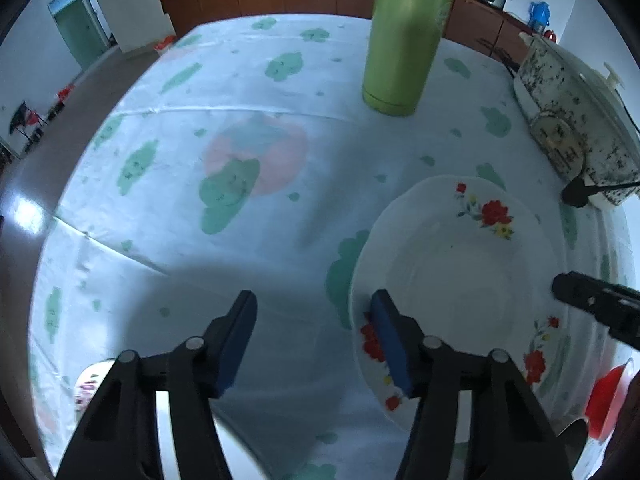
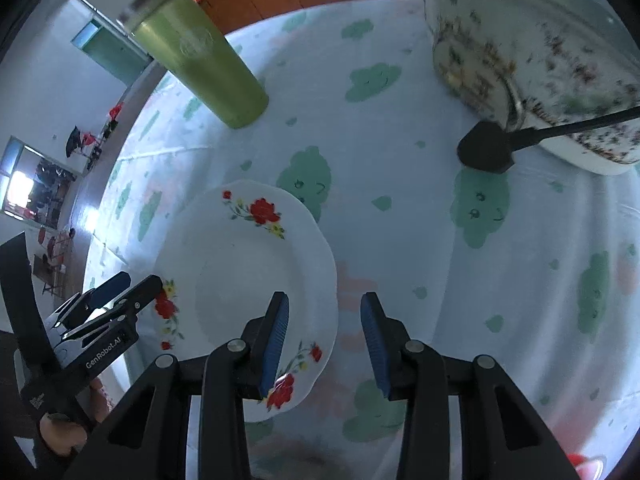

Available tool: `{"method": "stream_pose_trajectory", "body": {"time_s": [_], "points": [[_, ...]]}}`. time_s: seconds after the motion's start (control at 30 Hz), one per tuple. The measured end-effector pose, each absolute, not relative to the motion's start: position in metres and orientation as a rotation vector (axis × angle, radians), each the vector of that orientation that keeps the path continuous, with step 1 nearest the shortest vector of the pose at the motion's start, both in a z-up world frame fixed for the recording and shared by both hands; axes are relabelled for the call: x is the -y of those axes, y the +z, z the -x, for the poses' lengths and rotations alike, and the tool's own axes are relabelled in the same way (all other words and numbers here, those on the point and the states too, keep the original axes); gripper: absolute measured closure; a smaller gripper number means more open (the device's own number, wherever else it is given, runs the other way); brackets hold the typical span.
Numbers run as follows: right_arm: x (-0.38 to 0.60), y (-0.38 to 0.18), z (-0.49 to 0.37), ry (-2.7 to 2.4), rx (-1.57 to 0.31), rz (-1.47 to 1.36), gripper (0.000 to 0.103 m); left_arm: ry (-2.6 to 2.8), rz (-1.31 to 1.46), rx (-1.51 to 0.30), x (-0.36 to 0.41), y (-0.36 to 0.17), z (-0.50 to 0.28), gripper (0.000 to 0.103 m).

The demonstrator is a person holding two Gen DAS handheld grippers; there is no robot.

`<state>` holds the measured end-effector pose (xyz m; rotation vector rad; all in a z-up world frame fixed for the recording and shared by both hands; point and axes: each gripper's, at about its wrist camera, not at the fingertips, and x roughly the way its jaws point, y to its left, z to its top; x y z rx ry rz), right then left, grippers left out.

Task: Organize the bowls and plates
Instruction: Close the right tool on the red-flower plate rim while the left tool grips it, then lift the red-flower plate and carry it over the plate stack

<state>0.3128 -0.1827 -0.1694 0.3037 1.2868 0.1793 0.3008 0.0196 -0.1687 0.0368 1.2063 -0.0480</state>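
A white plate with red flowers lies flat on the table; it also shows in the right wrist view. My left gripper is open and empty, its right finger over the plate's left rim. My right gripper is open and empty, its left finger over the plate's right rim, its right finger over the cloth. The left gripper shows in the right wrist view at the plate's left edge. The right gripper's tip shows in the left wrist view.
A tall green tumbler stands at the back. A speckled electric pot with a black plug sits at the right. A small floral dish is near left, and a red object near right.
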Motion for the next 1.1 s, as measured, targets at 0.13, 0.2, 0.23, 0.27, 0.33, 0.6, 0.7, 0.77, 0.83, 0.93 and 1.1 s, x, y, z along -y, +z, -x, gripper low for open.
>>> {"method": "stream_pose_trajectory", "body": {"time_s": [0.13,0.2,0.23,0.27,0.33,0.6,0.7,0.77,0.83,0.93,1.1], "points": [[0.180,-0.174,-0.319,0.190,-1.303,-0.285,0.062,-0.044,-0.048,-1.210,-0.010,-0.172,-0.303,0.045],[0.181,-0.178,-0.322,0.192,-1.314,-0.292,0.063,-0.052,-0.030,-1.224,-0.010,-0.176,-0.304,0.043],[0.181,-0.180,-0.323,0.196,-1.318,-0.295,0.063,-0.059,-0.010,-1.231,-0.011,-0.179,-0.305,0.043],[0.182,-0.183,-0.323,0.198,-1.325,-0.298,0.065,-0.065,0.004,-1.235,-0.011,-0.180,-0.304,0.044],[0.184,-0.188,-0.326,0.225,-1.333,-0.334,0.078,-0.083,0.023,-1.236,-0.009,-0.181,-0.303,0.054],[0.178,-0.195,-0.328,0.292,-1.346,-0.344,0.084,-0.116,0.052,-1.229,-0.002,-0.176,-0.300,0.078],[0.181,-0.198,-0.327,0.302,-1.348,-0.372,0.084,-0.113,0.031,-1.223,0.001,-0.175,-0.299,0.078],[0.182,-0.198,-0.326,0.305,-1.346,-0.382,0.084,-0.115,0.037,-1.226,-0.001,-0.174,-0.300,0.078],[0.183,-0.198,-0.323,0.308,-1.353,-0.394,0.084,-0.115,0.048,-1.225,-0.004,-0.172,-0.301,0.078],[0.182,-0.191,-0.317,0.315,-1.345,-0.396,0.084,-0.111,0.043,-1.197,-0.007,-0.161,-0.300,0.078],[0.174,-0.165,-0.314,0.326,-1.309,-0.392,0.084,-0.112,0.047,-1.161,-0.017,-0.139,-0.296,0.078]]}}
